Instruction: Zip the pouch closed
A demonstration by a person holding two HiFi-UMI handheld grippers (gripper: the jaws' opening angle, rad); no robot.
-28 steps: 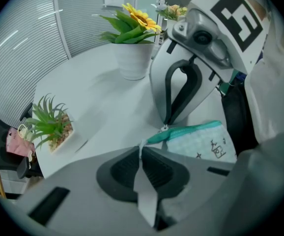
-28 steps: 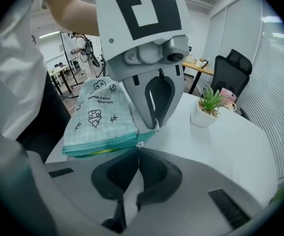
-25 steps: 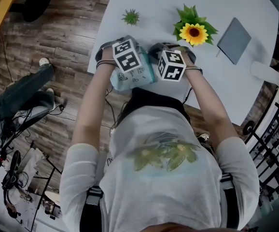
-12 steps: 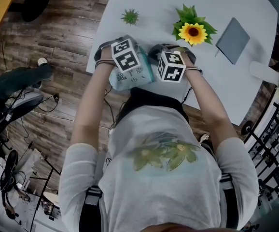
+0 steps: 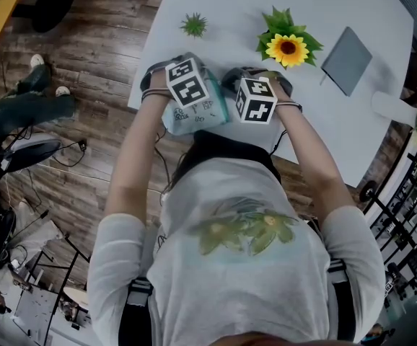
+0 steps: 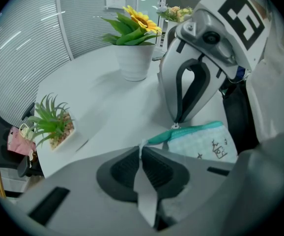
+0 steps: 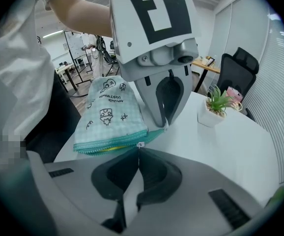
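A teal checked pouch (image 5: pixel 194 117) with cartoon prints lies at the white table's near-left edge, partly hidden under both marker cubes. My left gripper (image 6: pixel 142 150) is shut on the fabric end tab of the pouch (image 6: pixel 201 142). My right gripper (image 7: pixel 139 150) is shut on the small metal zipper pull (image 7: pixel 140 144). Beyond the pull, the pouch (image 7: pixel 110 113) shows a yellow lining along its open zipper edge. Each gripper appears in the other's view, with tips down at the zipper line. The two grippers stand close together, both pointing steeply down.
A sunflower in a white pot (image 5: pixel 288 49) and a small green plant (image 5: pixel 195 26) stand farther back on the table (image 5: pixel 324 6). A grey notebook (image 5: pixel 348 60) lies at the right. A black chair (image 7: pixel 238 65) stands beyond the table edge. A person's legs (image 5: pixel 28 107) are on the floor at left.
Both grippers and the pouch have stayed put. Only the legs of a person on the floor at left have shifted.
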